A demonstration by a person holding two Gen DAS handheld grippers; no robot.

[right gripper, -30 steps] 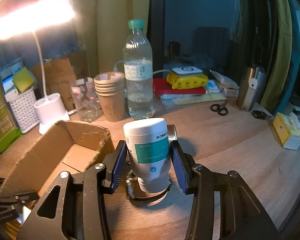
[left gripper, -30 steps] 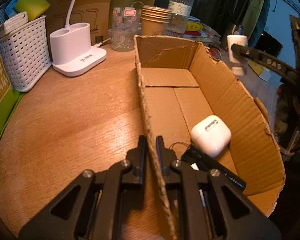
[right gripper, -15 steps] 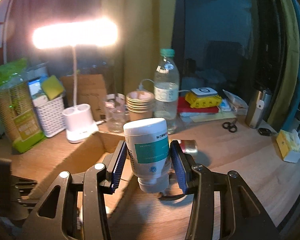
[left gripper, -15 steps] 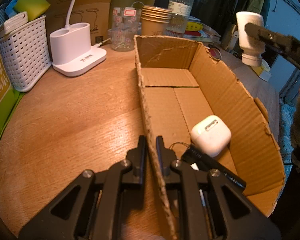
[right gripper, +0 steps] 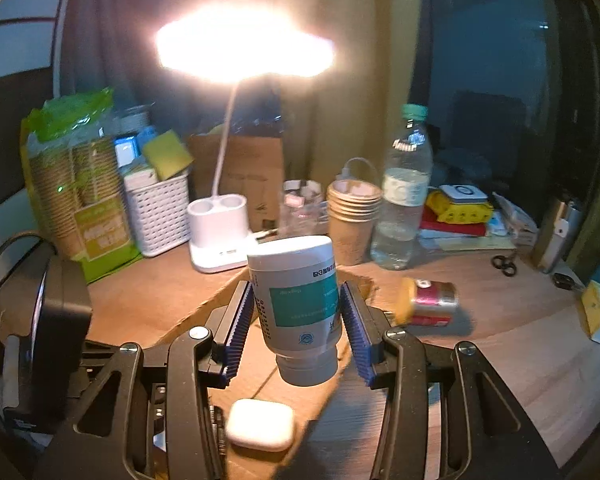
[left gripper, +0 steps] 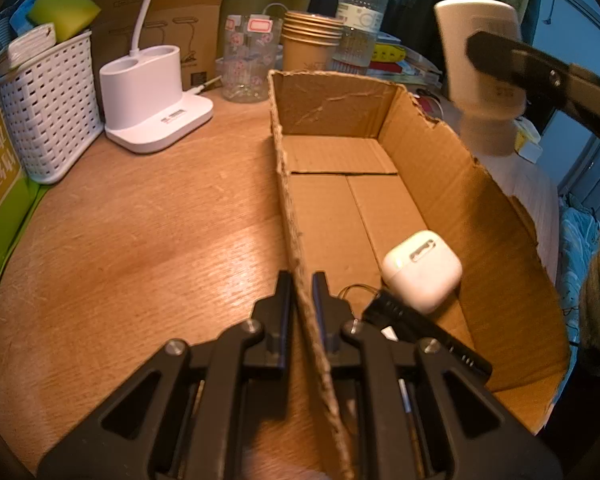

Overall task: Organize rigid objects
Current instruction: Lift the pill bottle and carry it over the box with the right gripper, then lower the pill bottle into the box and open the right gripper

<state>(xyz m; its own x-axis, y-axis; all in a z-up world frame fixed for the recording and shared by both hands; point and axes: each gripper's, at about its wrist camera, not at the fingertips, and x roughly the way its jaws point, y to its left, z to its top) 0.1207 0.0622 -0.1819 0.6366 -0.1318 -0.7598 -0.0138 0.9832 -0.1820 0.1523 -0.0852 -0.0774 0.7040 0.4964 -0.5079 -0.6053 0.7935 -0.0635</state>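
**Pill bottle held above the cardboard box**

We have our left gripper [left gripper: 301,292] clamped on the near part of the cardboard box's [left gripper: 452,160] left wall, one finger outside the wall and one inside, the cardboard pinched between them. The box stands open on the wooden desk [left gripper: 148,232], its long side running away from us toward the desk's back edge.

Our right gripper [right gripper: 296,320] holds the white pill bottle [right gripper: 298,300] with the teal label, upside down, cap pointing downward, the blue ribbed pads [right gripper: 238,328] pressed against its two sides. In the left wrist view the bottle [left gripper: 484,76] hangs in the air over the box's right wall, clear of the cardboard.

Inside the box, at its near end, lies a white earbud case [left gripper: 422,270], touching a black pen-like object [left gripper: 424,336] that lies just in front of it; we cannot tell exactly what the black thing is.

Along the desk's back edge stand a white lamp base [left gripper: 152,100], a white woven basket [left gripper: 48,108] at the left edge, a stack of paper cups [left gripper: 310,42] and a clear water bottle [left gripper: 360,20]. A small can [right gripper: 430,300] lies on its side on the desk, right of the box.
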